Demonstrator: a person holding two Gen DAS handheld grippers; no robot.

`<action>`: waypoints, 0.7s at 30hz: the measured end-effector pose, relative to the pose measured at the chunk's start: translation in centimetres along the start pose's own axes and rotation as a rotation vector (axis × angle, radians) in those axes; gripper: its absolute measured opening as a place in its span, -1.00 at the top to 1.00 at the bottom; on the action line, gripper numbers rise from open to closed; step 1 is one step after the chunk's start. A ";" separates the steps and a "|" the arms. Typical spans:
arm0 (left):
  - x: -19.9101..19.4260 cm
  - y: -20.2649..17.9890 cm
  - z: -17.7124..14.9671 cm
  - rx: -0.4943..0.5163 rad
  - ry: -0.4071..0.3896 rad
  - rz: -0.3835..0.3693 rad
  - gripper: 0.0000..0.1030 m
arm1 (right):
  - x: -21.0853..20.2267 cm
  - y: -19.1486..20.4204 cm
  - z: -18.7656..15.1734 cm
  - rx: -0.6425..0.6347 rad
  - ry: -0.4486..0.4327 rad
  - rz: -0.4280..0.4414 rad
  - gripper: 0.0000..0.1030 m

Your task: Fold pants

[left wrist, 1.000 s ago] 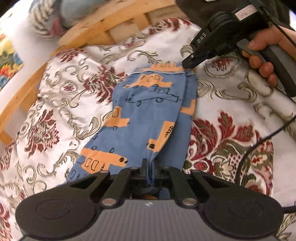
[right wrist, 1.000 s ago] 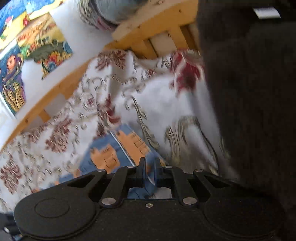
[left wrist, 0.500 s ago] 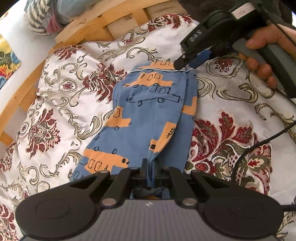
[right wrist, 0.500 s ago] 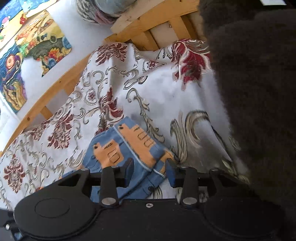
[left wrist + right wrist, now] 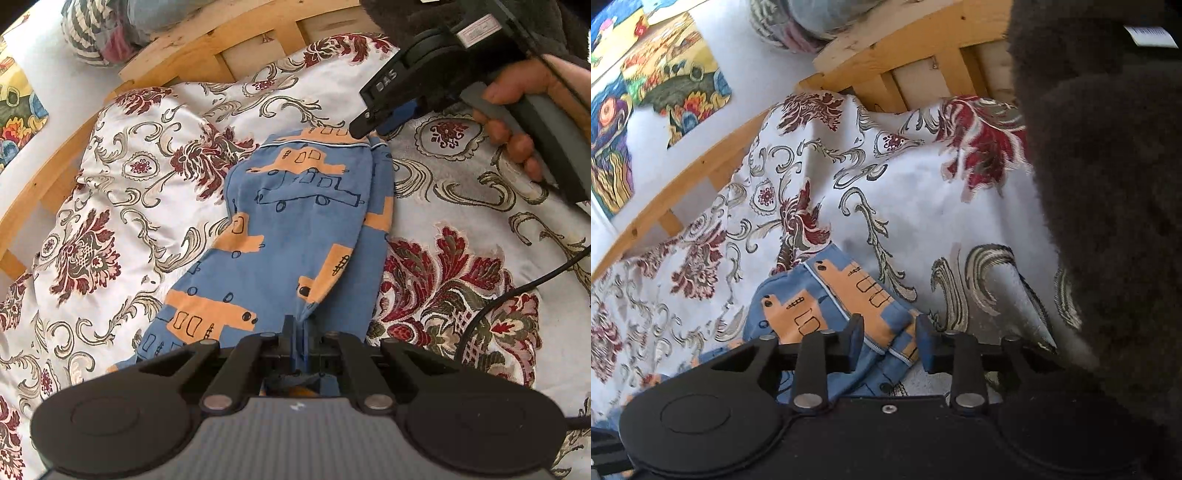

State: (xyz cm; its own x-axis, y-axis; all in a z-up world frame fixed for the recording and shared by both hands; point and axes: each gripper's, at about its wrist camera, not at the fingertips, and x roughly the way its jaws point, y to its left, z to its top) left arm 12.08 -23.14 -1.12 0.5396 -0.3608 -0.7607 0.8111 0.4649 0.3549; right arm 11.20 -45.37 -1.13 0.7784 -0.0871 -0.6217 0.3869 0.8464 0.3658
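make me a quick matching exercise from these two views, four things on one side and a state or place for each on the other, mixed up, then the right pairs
Things
1. left gripper
2. right gripper
3. blue pants with orange vehicle print
4. light wooden slatted bed frame

States or places
A. open, fingers either side of the pants' piped hem
B. lying flat on the white floral bedspread
C. shut on a pinch of blue fabric
D. behind the bedspread, against the wall

Pairs: 1-C, 2-A, 3-B, 4-D
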 end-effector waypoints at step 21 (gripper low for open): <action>-0.5 -0.8 -0.3 0.008 0.018 -0.037 0.89 | 0.0 0.9 -0.2 -0.234 0.000 -0.050 0.74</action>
State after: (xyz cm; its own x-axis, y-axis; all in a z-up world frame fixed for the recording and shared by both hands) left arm 11.07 -23.11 -1.19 0.5049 -0.3633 -0.7830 0.8325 0.4448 0.3305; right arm 11.46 -44.49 -0.96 0.7611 -0.1316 -0.6352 0.2997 0.9398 0.1644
